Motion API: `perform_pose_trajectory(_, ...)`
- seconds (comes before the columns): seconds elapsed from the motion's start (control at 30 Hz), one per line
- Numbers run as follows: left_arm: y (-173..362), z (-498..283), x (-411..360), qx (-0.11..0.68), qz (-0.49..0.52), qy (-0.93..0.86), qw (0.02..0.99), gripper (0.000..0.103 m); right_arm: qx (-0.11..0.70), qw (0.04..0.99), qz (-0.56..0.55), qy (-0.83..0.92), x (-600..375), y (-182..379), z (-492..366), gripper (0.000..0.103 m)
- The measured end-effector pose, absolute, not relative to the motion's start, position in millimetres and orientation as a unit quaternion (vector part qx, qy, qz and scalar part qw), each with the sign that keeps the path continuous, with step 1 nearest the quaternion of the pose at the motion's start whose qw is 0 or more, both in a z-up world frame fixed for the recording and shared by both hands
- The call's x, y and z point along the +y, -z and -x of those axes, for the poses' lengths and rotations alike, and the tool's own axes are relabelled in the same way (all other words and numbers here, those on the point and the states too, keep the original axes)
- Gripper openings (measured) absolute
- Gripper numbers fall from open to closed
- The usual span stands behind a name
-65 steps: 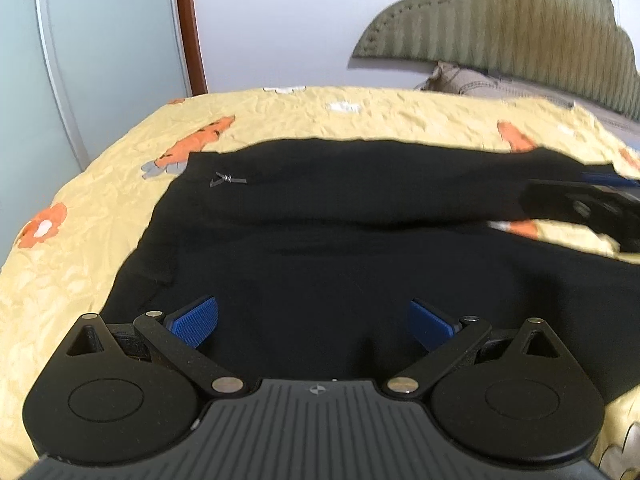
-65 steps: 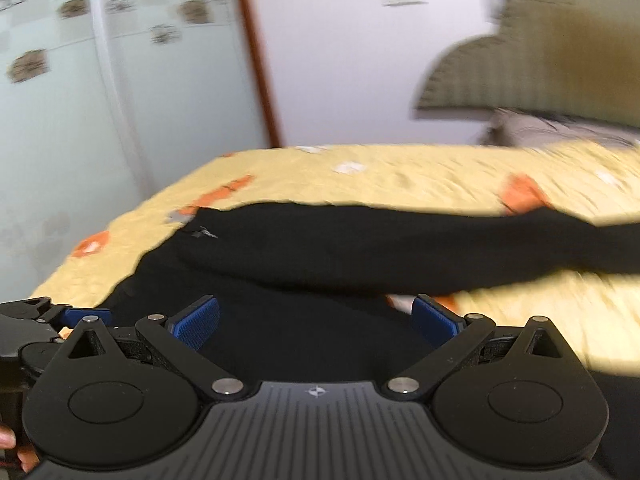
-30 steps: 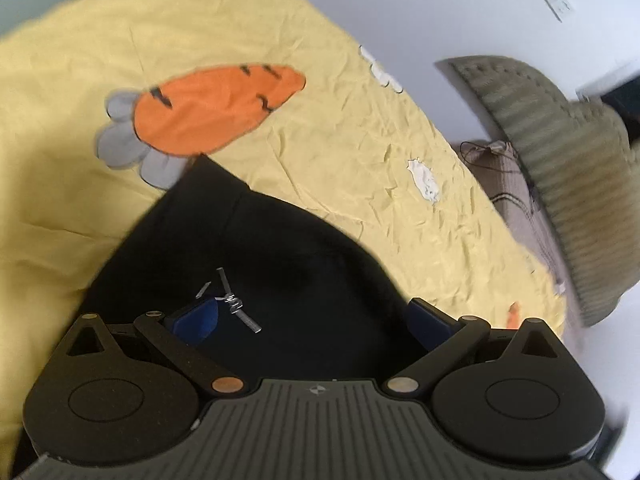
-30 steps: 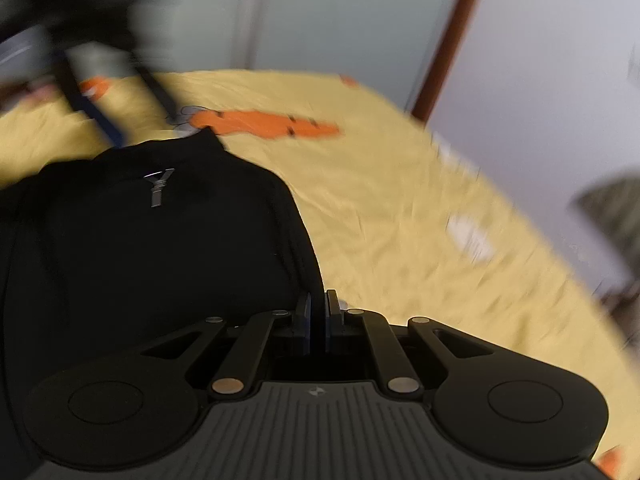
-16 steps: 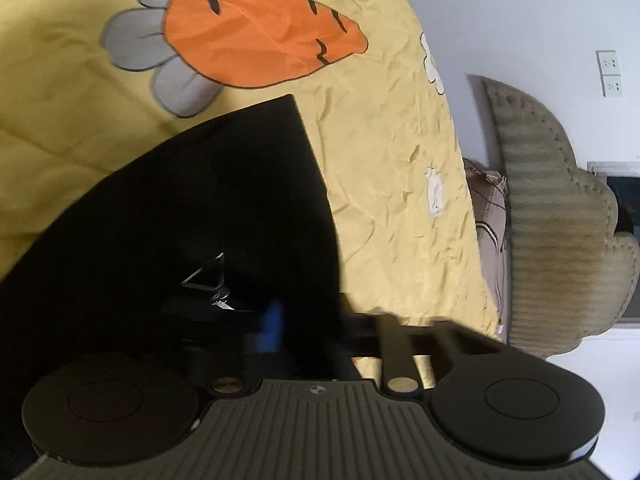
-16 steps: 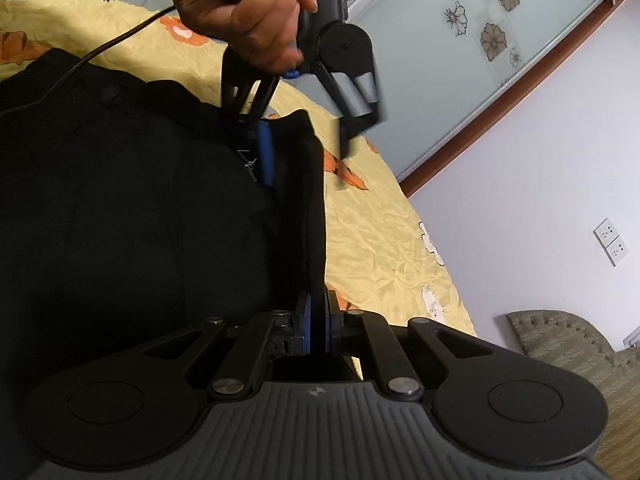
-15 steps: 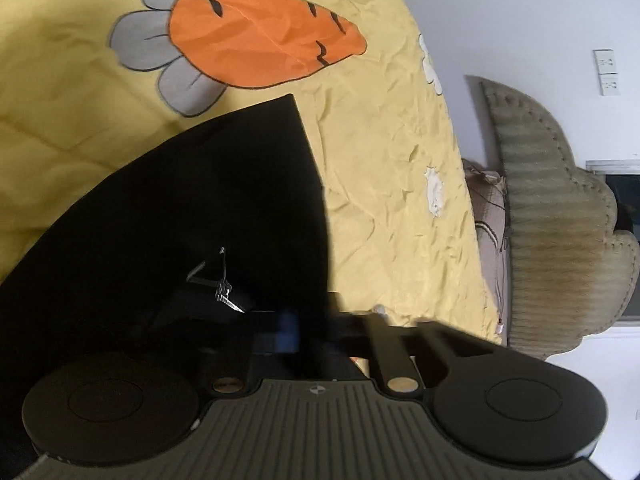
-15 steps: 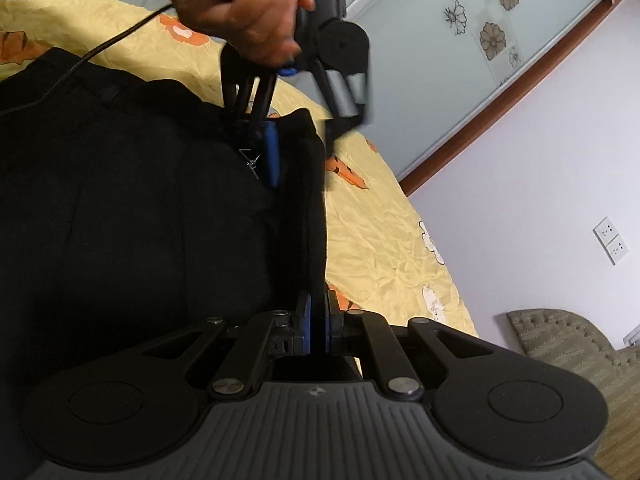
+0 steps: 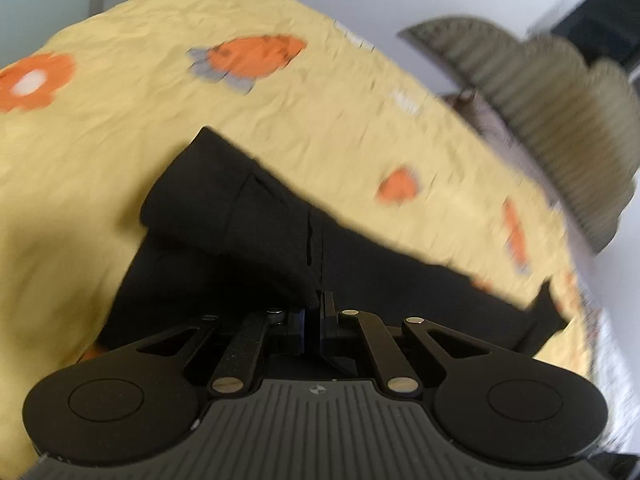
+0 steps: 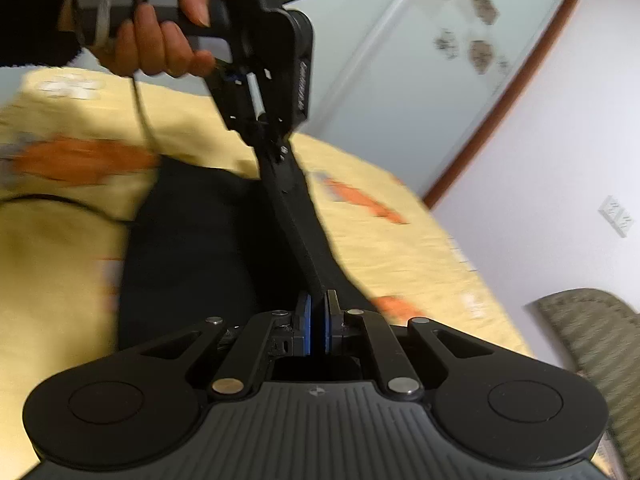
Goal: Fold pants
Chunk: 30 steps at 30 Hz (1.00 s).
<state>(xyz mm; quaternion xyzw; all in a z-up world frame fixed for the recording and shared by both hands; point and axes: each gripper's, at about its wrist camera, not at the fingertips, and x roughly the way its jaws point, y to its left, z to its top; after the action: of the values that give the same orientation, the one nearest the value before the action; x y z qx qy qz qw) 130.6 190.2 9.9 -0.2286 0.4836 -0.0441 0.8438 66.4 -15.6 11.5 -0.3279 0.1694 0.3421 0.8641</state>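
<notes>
Black pants (image 9: 248, 240) lie on a yellow bedspread (image 9: 120, 92). My left gripper (image 9: 316, 310) is shut on a lifted fold of the pants' waist end. My right gripper (image 10: 316, 312) is shut on the same waist edge, which stretches taut as a black band (image 10: 296, 216) up to the left gripper's body (image 10: 268, 60), held by a hand (image 10: 148, 36). The rest of the pants (image 10: 192, 248) hangs and lies below. In the left wrist view the legs (image 9: 460, 292) run off to the right.
The bedspread carries orange carrot (image 9: 252, 58) and flower (image 9: 32, 80) prints. A ribbed olive headboard (image 9: 540, 92) stands at the right. Frosted sliding doors (image 10: 400, 64) with a brown frame and a white wall (image 10: 560, 152) are behind. A black cable (image 10: 60, 204) crosses the bed.
Both grippers have lifted the pinched waist edge and swung with it; the band between them is now taut. The left view now looks along the legs toward the headboard.
</notes>
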Motion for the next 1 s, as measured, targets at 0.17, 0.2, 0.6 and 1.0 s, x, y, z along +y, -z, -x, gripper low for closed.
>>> perform_pose_trajectory(0.17, 24.2, -98.4, 197.8, 0.512, 0.226, 0.016, 0.829, 0.006, 0.209, 0.847, 0.326, -0.364, 2.2, 11.0, -36.6, 0.006)
perform_pose_trajectory(0.2, 24.9, -97.5, 198.1, 0.510, 0.222, 0.014, 0.831, 0.008, 0.216, 0.846, 0.323, -0.366, 4.7, 13.7, -32.8, 0.006)
perform_pose_trajectory(0.6, 15.6, -78.6, 168.3, 0.481, 0.117, -0.030, 0.868, 0.055, 0.219, 0.880, 0.275, -0.321, -1.1, 20.7, -9.2, 0.009)
perform_pose_trajectory(1.0, -9.6, -54.5, 47.2, 0.411, -0.020, 0.152, 0.899, 0.076, 0.300, 0.929, 0.189, -0.112, -122.1, 15.6, -11.2, 0.010)
